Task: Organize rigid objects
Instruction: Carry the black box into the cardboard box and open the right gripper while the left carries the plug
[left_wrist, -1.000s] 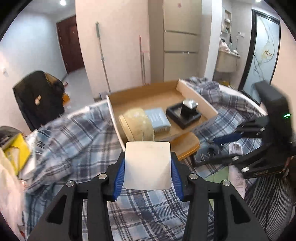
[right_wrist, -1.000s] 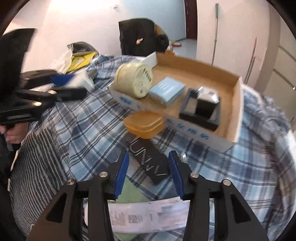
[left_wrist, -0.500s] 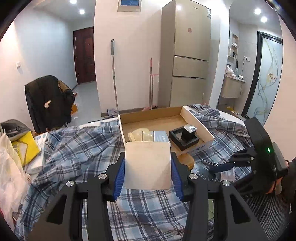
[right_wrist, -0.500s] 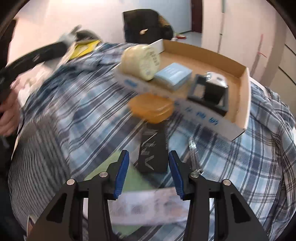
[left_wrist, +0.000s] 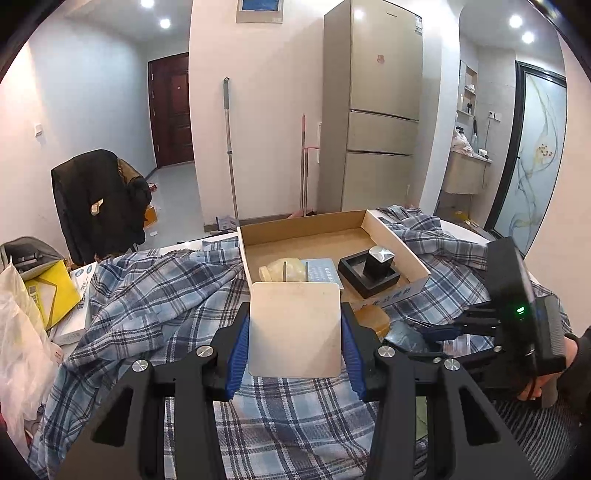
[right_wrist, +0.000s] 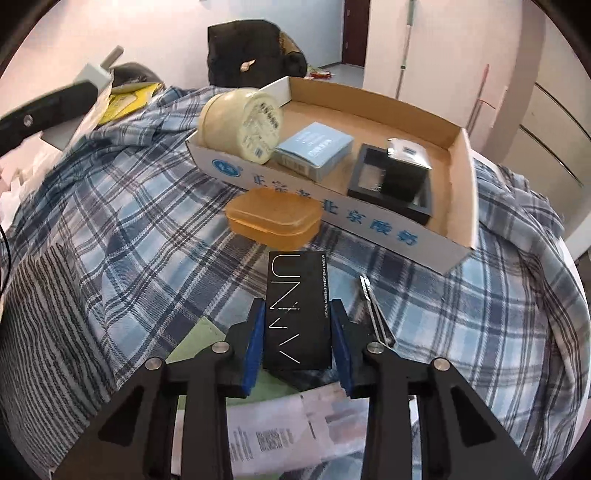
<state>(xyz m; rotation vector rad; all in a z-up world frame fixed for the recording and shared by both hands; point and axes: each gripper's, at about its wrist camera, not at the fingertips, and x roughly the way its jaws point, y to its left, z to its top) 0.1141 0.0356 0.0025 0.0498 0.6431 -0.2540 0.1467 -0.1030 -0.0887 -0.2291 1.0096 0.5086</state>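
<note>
Holding four items: one cardboard tray.

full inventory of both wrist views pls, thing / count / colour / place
cardboard tray: 1, brown, printed white front wall, on the plaid cloth
round tub: 1, cream, on its side in the tray's left end
small box: 1, pale blue, in the tray, middle
square box: 1, black with a silver-topped cube, in the tray, right
lidded case: 1, orange, on the cloth against the tray's front wall
long box: 1, black with white lettering, between the right gripper's fingers
flat square piece: 1, off-white, in the left gripper
plaid cloth: 1, blue and white, covering the surface
printed papers: white, under the right gripper
left gripper: black, blue pads, shut on the square piece
right gripper: black, blue pads, around the long box
</note>
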